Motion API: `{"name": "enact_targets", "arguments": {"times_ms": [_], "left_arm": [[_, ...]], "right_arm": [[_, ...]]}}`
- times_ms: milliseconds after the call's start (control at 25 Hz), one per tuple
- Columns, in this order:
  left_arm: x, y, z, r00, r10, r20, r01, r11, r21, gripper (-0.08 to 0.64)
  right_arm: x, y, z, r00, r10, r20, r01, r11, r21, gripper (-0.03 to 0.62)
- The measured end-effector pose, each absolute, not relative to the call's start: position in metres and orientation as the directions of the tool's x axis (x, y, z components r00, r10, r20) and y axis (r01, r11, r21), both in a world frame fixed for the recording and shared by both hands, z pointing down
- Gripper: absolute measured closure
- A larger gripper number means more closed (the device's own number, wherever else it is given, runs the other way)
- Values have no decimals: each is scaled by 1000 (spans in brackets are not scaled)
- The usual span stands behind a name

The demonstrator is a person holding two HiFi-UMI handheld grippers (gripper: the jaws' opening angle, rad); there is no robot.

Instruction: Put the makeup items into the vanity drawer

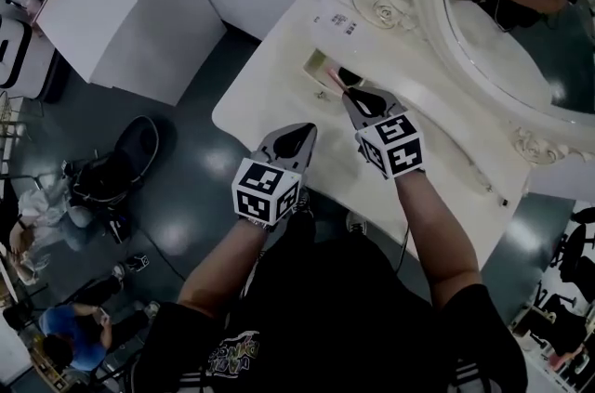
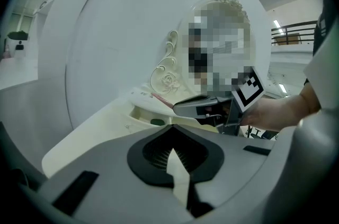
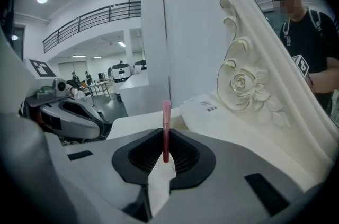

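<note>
The right gripper (image 3: 165, 139) pinches a slim lip gloss tube (image 3: 166, 130), dark red below and pale pink at the top. The tube stands upright and pokes out above the jaws. The open vanity drawer (image 1: 319, 66) lies just ahead. The left gripper (image 2: 172, 150) beside it is closed on nothing.

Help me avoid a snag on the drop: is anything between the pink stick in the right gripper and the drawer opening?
Nothing visible does. The right gripper holds the pink stick right by the drawer opening; the left gripper, shut and empty, sits nearer the person, clear of that path.
</note>
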State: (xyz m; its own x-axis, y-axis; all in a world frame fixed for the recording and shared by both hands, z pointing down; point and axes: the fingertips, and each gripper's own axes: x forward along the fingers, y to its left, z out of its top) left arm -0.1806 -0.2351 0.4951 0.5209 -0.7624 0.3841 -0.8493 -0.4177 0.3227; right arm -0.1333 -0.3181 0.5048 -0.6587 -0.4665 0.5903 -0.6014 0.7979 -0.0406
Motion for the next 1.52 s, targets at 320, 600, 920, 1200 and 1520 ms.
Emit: {"name": "enact_targets", "arguments": {"times_ms": [320, 600, 920, 1200, 1520], "left_arm": [[-204, -240, 511, 536, -746, 395, -839, -416, 352, 560], [-217, -238, 517, 551, -733, 400, -829, -424, 364, 560], [-225, -236, 520, 560, -724, 403, -823, -430, 371, 560], [-224, -234, 522, 571, -714, 405, -817, -441, 372, 560], [-208, -237, 518, 605, -692, 393, -793, -481, 374, 560]], "right_arm": [[-147, -337, 537, -597, -434, 675, -592, 806, -6, 534], [-150, -346, 553, -550, -440, 710, -619, 786, 8, 533], [-152, -352, 562, -505, -458, 732, -635, 771, 44, 532], [-151, -355, 562, -500, -483, 719, -654, 755, 51, 531], [-138, -344, 540, -519, -527, 673, -682, 730, 46, 561]]}}
